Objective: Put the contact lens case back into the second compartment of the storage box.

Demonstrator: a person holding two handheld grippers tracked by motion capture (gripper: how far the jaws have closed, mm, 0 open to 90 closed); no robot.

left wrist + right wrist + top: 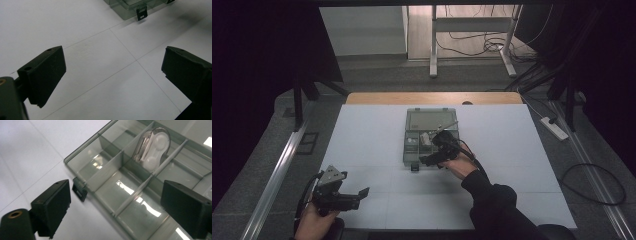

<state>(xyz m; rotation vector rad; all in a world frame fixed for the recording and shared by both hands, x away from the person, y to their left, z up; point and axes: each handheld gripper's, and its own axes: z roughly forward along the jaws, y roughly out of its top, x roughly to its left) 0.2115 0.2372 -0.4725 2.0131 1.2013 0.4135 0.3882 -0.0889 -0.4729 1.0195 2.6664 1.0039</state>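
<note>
Hovering wide open and empty, right gripper [115, 207] overhangs the box's [82, 152] front edge; left gripper [113, 82] gapes over bare table [50, 25].

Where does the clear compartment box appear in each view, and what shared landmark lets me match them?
High view: compartment box at table centre, lid open, under the right tool.
Left gripper view: its front corner at the top edge.
Right gripper view: upper right, dividers visible.
Shared landmark: the black front latch.

Lens case [152, 147] in a compartment of the organizer box [410, 154], mid-table [362, 130].
</note>
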